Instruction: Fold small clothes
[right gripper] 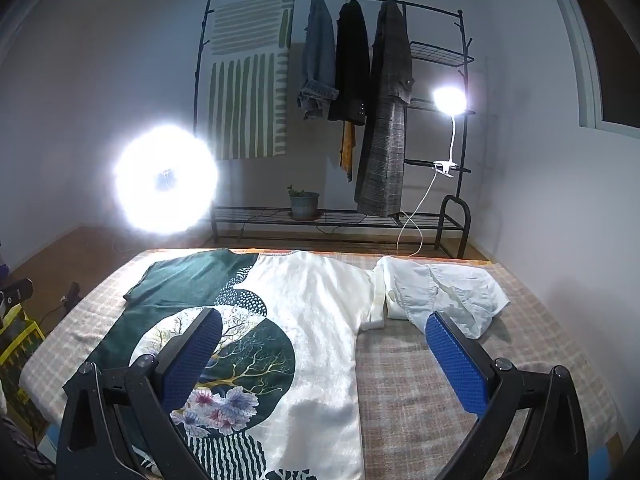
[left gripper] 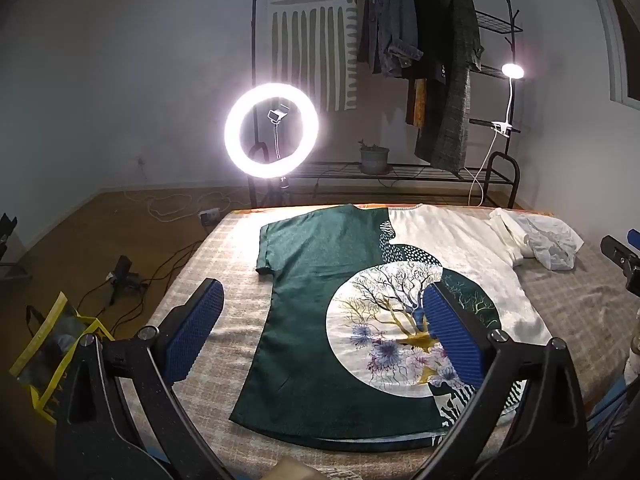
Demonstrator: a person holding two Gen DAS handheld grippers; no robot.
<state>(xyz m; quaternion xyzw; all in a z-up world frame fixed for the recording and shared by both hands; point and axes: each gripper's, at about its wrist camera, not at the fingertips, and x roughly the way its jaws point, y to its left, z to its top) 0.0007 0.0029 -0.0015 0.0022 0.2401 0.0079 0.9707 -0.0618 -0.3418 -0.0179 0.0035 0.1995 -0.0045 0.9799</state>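
I have both tongs wide apart and holding nothing: my left gripper (left gripper: 324, 316) and right gripper (right gripper: 324, 344) hang above the bed (right gripper: 420, 380). The green-and-white shirt (left gripper: 312, 280) lies flat, collar at the far edge. At the far right corner sits a crumpled white garment (right gripper: 448, 292) (possibly two pieces).

Shirt (left gripper: 320, 300) lies flat on bed (left gripper: 224, 280), mid-surface. Bare blanket strip left of shirt, open to bed edge. Wider bare blanket right of shirt, toward near corner. Crumpled white cloth (right gripper: 440, 296) touches shirt's right sleeve at far right, blocks that corner. Ring light (left gripper: 271, 130) stands beyond shirt's far left. Rack (right gripper: 340, 216) behind shirt, past bed.
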